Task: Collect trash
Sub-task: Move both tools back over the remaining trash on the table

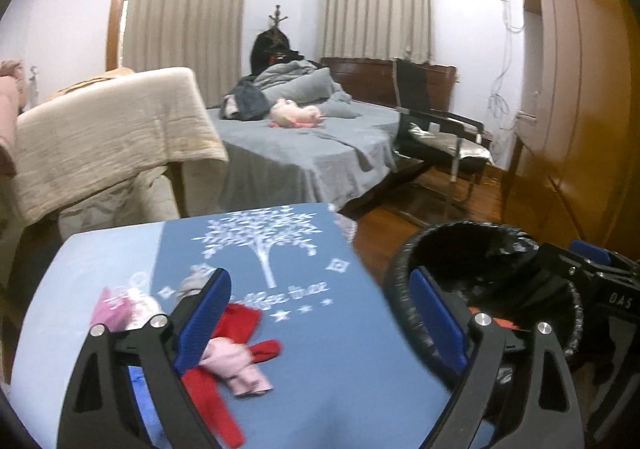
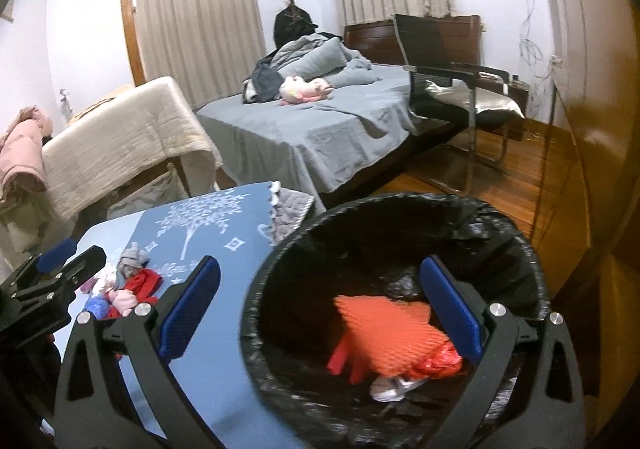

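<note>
Our blue tabletop (image 1: pixel 340 349) ends just beside the black-lined bin (image 2: pixel 280 269), bare wood floor (image 2: pixel 516 185) beyond. Our right tool (image 2: pixel 320 313) hovers over the bin, spread wide, empty; orange netting (image 2: pixel 384 333) lies inside. Our left tool (image 1: pixel 320 319), also wide, hangs above red and pink scraps (image 1: pixel 236 357). "DAS" shows on the right tool's body.

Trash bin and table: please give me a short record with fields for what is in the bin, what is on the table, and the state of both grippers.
bin: black-lined trash bin, beside the table
in bin: orange foam net, red wrapper, a small whitish piece
table: blue cloth with white tree print
on table: red, pink and grey scraps
left gripper: open, empty, above table
right gripper: open, empty, over bin
</note>
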`<state>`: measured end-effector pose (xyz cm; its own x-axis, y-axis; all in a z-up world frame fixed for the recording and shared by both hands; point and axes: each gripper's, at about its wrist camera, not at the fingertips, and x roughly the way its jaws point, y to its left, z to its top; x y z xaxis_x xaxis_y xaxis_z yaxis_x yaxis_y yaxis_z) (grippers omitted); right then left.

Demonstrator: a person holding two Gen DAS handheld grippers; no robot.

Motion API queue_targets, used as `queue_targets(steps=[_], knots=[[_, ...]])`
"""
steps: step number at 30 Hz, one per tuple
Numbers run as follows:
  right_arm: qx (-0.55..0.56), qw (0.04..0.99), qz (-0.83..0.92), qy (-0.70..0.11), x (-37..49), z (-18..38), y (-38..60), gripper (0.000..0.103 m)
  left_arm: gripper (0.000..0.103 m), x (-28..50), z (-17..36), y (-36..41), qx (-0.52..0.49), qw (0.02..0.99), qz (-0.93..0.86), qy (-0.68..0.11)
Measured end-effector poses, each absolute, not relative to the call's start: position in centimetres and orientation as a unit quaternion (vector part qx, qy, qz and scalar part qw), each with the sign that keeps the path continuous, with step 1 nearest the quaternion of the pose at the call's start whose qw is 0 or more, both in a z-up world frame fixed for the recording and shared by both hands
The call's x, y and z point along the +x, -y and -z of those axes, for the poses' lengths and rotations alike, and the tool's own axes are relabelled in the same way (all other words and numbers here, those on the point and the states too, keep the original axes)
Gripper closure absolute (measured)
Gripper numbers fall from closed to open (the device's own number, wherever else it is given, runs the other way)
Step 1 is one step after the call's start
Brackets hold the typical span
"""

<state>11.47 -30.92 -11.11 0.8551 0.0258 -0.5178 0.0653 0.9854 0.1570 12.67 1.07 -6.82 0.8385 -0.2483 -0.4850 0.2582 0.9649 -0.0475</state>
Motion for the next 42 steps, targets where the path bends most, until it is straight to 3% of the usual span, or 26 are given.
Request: queue_targets(steps=[30, 42], knots=[[0.028, 0.943, -0.132, -0.305, 16.4, 15.5, 11.5, 0.006, 0.014, 11.7, 11.8, -17.9, 0.009, 0.96, -0.039, -0.277], [0.005, 0.921, -0.177, -0.348, 17.8, 18.5, 7.4, 0.035, 0.014, 11.7, 13.4, -20.0, 0.0, 0.954, -0.056, -0.294]])
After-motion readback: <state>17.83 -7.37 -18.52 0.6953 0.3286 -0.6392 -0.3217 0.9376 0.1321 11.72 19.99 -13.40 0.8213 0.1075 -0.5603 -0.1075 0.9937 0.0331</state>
